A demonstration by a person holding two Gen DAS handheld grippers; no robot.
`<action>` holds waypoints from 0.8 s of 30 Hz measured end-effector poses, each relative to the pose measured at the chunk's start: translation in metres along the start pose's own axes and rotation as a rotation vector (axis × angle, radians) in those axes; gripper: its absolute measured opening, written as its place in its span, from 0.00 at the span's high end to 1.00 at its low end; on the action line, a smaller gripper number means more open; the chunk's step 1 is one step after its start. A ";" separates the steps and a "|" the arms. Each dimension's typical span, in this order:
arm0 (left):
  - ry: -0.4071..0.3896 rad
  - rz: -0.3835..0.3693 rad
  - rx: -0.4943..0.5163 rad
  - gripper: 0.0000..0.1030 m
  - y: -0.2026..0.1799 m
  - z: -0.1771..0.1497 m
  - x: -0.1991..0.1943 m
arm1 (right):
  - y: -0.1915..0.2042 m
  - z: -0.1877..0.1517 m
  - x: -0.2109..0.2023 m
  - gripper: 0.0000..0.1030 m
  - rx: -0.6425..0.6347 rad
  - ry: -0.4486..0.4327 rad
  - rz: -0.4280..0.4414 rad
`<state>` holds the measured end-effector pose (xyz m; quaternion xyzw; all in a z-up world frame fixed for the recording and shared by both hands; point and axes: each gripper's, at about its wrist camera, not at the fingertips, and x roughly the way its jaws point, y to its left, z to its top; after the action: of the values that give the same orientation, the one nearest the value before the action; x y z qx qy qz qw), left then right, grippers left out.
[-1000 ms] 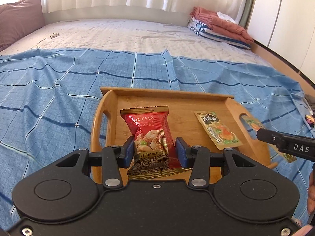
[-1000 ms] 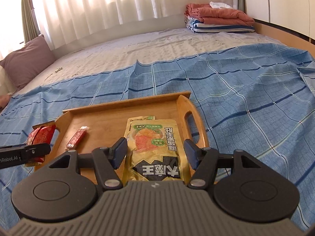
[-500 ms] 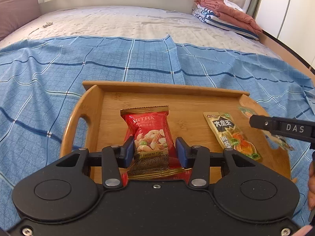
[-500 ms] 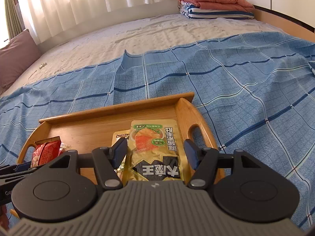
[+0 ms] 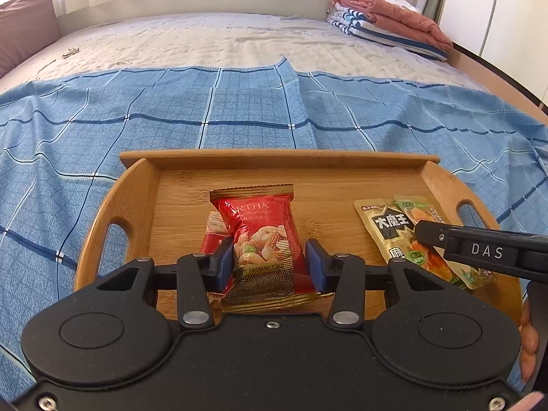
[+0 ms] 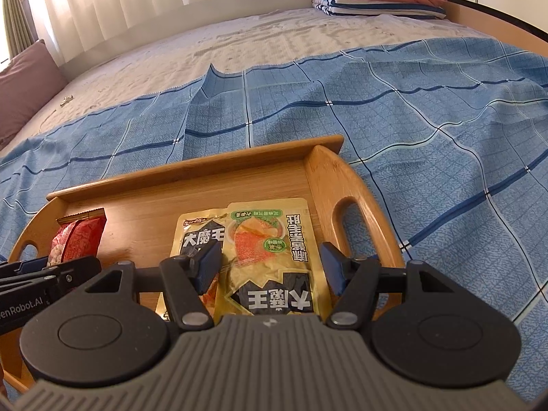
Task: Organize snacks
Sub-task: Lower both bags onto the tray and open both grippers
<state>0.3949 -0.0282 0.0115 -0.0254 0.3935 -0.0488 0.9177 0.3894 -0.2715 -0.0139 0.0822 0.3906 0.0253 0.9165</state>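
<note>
My left gripper (image 5: 270,263) is shut on a red nut packet (image 5: 260,229) and holds it low over the wooden tray (image 5: 274,159). A small red stick packet (image 5: 214,226) lies on the tray, partly under it. My right gripper (image 6: 270,263) is shut on a yellow pouch (image 6: 270,239) over the right end of the tray (image 6: 191,174). A second yellow pouch (image 6: 198,236) lies flat just left of it, partly overlapped. In the left wrist view a black finger (image 5: 479,250) of the right gripper crosses both pouches.
The tray rests on a blue checked cloth (image 5: 239,113) spread over a bed. Folded blankets (image 5: 387,24) sit at the back right, a pillow (image 5: 24,20) at the back left. A wooden bed edge (image 6: 496,17) runs along the right. A hand's fingers (image 5: 527,335) show at the right.
Both grippers have moved forward and down over the tray with their packets still held. The red packet now covers part of the stick packet, and the held pouch overlaps the lying one.
</note>
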 end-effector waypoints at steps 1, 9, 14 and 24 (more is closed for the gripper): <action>-0.003 0.000 -0.001 0.59 -0.001 0.000 0.001 | 0.000 0.000 0.000 0.36 0.005 -0.001 0.003; -0.014 0.023 0.035 0.57 -0.011 -0.005 0.002 | -0.001 -0.001 -0.001 0.34 0.010 -0.010 0.007; -0.014 0.029 0.033 0.55 -0.013 -0.005 0.001 | 0.000 -0.003 -0.004 0.26 0.008 -0.019 0.005; -0.073 -0.012 -0.020 0.17 -0.012 -0.007 -0.038 | -0.005 -0.005 -0.037 0.13 0.035 -0.070 0.043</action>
<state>0.3631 -0.0360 0.0349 -0.0386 0.3599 -0.0497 0.9309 0.3606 -0.2798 0.0082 0.1074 0.3566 0.0355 0.9274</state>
